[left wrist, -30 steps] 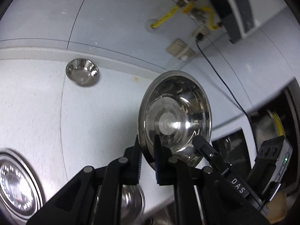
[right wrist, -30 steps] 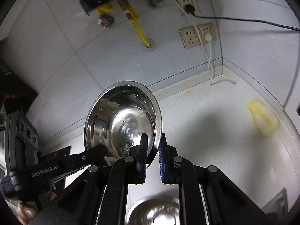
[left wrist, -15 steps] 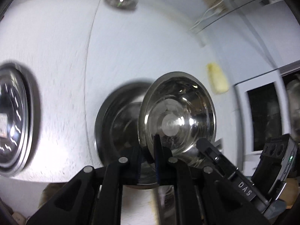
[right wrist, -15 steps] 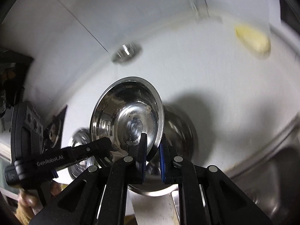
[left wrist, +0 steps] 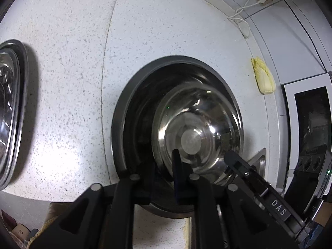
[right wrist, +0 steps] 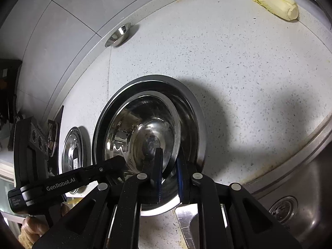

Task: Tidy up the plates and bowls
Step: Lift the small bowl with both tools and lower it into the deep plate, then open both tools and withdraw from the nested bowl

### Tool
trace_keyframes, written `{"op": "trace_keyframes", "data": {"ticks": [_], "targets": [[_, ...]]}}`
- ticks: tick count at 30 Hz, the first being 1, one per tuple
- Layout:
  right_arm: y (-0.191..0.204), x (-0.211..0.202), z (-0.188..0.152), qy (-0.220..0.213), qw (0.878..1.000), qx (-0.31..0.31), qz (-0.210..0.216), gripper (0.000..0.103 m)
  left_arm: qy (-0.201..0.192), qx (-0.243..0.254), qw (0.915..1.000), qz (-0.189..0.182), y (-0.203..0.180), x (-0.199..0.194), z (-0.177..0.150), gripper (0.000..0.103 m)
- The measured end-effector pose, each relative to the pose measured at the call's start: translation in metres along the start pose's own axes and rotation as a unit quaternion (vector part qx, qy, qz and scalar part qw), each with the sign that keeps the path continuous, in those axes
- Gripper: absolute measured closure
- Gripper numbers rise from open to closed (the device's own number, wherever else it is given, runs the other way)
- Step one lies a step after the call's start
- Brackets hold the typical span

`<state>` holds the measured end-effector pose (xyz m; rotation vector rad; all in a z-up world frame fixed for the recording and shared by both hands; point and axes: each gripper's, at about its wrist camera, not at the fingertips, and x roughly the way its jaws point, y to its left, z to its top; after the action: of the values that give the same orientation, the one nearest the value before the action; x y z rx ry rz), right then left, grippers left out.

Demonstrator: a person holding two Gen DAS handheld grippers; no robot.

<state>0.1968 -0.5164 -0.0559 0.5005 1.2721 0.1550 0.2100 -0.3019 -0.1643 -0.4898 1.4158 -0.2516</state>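
Our right gripper pinches the rim of the steel bowl; our left gripper's jaws have just been loosening at its opposite rim. The bowl sits nested inside the larger bowl on the speckled counter, cabbage well apart.

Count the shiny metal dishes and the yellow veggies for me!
Shiny metal dishes: 4 (inner bowl, big bowl around it, small bowl by wall, left dish, maybe a stack)
Yellow cabbage: 1
Total: 5
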Motion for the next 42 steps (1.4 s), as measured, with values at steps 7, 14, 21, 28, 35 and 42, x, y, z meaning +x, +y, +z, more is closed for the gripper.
{"op": "trace_keyframes", "data": {"ticks": [7,14,21,28,35,42], "targets": [[-0.003,-0.009,0.003,-0.021,1.0,0.003,0.011,0.071,-0.04,0.039,0.9985,0.003,-0.009,-0.017,-0.002,0.062],[0.005,-0.032,0.003,-0.06,0.998,-0.017,0.01,0.049,-0.084,0.059,0.9947,0.006,0.006,-0.053,0.005,0.06],[-0.003,-0.04,0.008,-0.07,0.997,-0.005,0.005,0.049,-0.105,0.047,0.9934,-0.005,0.021,-0.069,0.022,0.06],[0.004,-0.038,0.022,-0.066,0.998,-0.012,-0.008,0.049,-0.093,0.028,0.9952,-0.005,0.032,-0.06,0.042,0.06],[0.042,-0.033,0.064,-0.072,0.996,-0.048,-0.018,0.047,-0.111,-0.005,0.9938,0.001,0.052,-0.068,0.099,0.06],[0.098,-0.001,0.129,-0.068,0.993,-0.094,-0.027,0.043,-0.151,-0.013,0.9878,0.034,0.068,-0.083,0.179,0.06]]}}
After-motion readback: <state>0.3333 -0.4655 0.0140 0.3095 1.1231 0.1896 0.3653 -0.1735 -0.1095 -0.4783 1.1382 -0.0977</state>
